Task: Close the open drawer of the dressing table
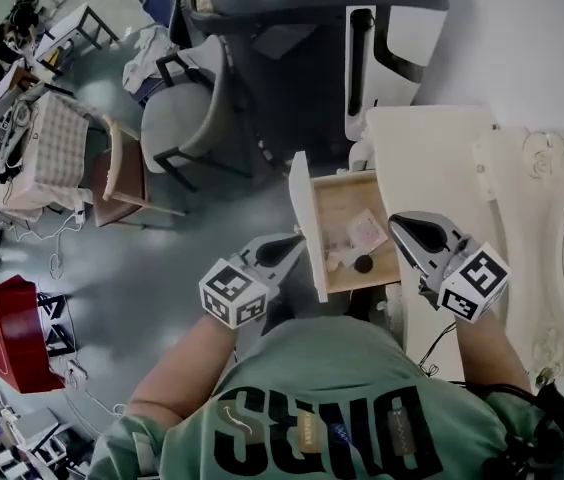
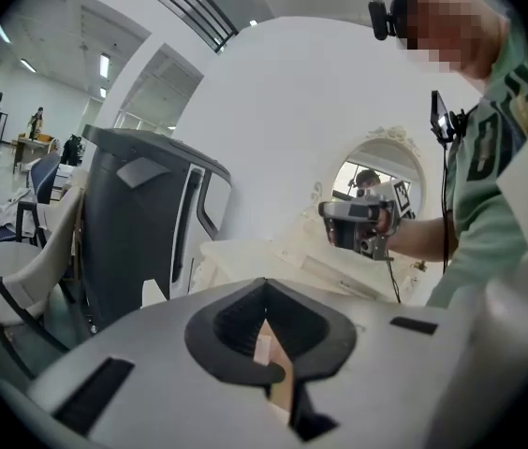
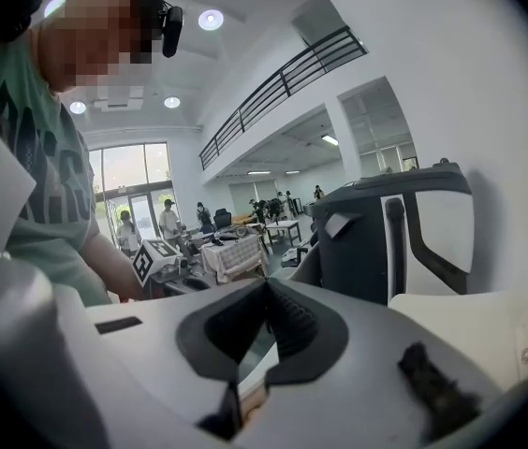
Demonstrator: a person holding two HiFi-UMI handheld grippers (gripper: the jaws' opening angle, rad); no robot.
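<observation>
Drawer front (image 1: pixel 307 208): left gripper (image 1: pixel 292 245) alongside (shut).

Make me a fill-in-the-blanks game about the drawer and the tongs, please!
The drawer of the dressing table stands ___, not closed.
The left tongs are shut and hold ___.
The person's shirt is ___ with black letters.
Missing words: open; nothing; green.

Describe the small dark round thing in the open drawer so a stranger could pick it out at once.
Start at the cream dressing table with the carved mirror frame, at the head view's right. Its open drawer has a pale wood floor. There, beside a pinkish packet, lies the small round thing: the only black item among pale ones.
</observation>
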